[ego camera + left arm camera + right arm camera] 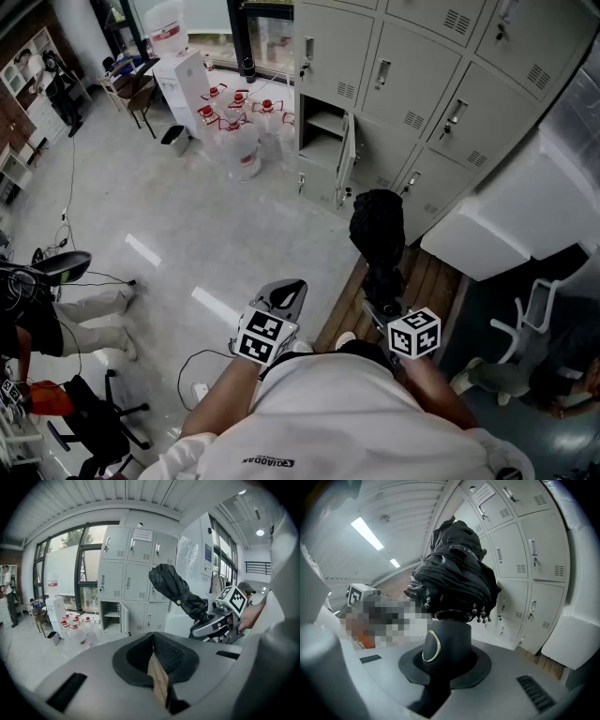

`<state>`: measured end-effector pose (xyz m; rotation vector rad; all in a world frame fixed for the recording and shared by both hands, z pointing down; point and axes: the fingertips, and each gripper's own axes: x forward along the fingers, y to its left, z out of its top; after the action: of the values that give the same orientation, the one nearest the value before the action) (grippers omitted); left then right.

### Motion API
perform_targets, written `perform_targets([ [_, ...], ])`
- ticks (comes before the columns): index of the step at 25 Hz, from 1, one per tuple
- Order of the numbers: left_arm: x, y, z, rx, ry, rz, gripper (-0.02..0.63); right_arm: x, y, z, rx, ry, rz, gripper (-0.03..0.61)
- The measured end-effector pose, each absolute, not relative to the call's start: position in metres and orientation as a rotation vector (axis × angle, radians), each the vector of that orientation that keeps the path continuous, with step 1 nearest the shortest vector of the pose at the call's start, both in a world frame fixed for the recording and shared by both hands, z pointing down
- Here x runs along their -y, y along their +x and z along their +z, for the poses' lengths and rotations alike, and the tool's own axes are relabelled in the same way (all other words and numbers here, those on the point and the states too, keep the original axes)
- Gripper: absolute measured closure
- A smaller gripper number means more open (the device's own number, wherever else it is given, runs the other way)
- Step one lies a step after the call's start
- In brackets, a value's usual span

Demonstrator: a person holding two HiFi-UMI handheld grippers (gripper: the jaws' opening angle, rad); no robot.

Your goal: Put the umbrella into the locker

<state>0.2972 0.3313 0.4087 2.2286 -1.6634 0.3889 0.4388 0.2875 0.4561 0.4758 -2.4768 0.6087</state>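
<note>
One folded umbrella, held up in front of the lockers and not yet inside

The grey locker bank [422, 94] has one door [344, 173] standing ajar. The single black umbrella [454, 573] is well short of it. Its handle is clamped between the right gripper's [447, 644] jaws, and the bundled canopy rises beyond the fingertips. Of the two grippers, the left gripper [153, 656] sits beside it and apart from the umbrella — jaws pressed together with nothing between them.

both tools point forward and slightly down. the left grey tool [281, 298] is empty, jaws together; the right grey tool [381, 300] clamps the handle of a black folded umbrella [377, 225].
</note>
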Motion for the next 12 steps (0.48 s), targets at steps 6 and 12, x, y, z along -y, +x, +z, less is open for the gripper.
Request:
perform_targets([
  [6, -0.327, 0.296, 0.407, 1.656, 2.221, 0.369, 0.598, -0.289, 0.435, 0.456, 2.466, 0.454, 0.600, 0.506],
  [12, -0.328, 0.288, 0.407, 1.663, 2.219, 0.358, 0.598, -0.288, 0.427, 0.458, 2.460, 0.441, 0.592, 0.506],
])
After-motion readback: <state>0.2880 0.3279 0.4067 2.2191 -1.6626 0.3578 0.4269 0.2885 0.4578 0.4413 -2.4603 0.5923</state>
